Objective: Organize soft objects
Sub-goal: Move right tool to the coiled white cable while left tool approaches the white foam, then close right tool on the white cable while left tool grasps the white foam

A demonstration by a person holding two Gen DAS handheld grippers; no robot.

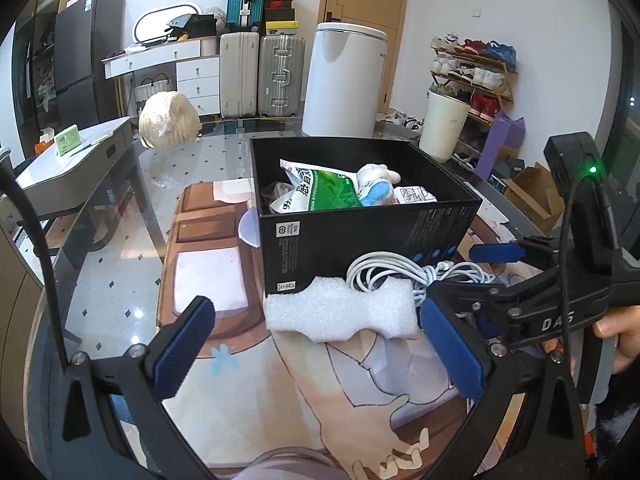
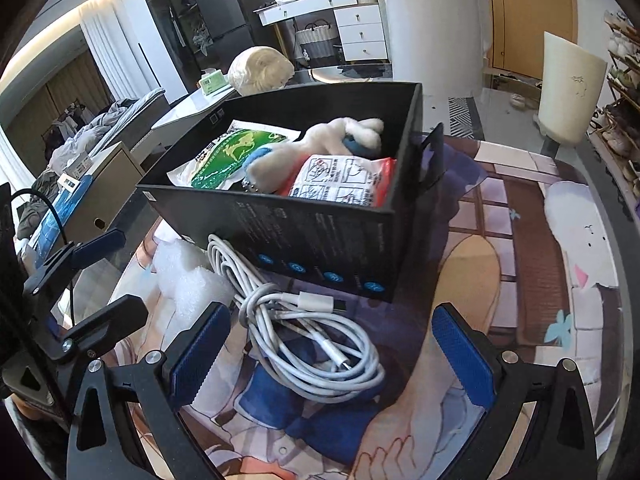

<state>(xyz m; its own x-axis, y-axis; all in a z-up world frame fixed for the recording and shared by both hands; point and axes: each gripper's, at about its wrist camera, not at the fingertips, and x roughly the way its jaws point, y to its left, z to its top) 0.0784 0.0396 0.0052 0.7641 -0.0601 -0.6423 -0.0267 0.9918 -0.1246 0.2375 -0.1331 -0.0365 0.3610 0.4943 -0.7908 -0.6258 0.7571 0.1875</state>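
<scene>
Glossy glass table [image 1: 120, 280] carries a printed mat; crinkly white foam [image 1: 340, 312] and coiled white cable [image 2: 304, 336] lie against the matte black box [image 1: 360, 240]; both grippers' [image 1: 316, 344] [image 2: 332, 360] fingers apart, empty

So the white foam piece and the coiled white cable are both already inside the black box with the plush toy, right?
Not quite. The white foam piece and coiled white cable lie outside on the mat, against the black box; only the plush toy is inside. The right wrist view shows it.

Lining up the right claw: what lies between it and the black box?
The coiled white cable lies on the mat between the open right claw and the black box, clearest in the right wrist view.
</scene>
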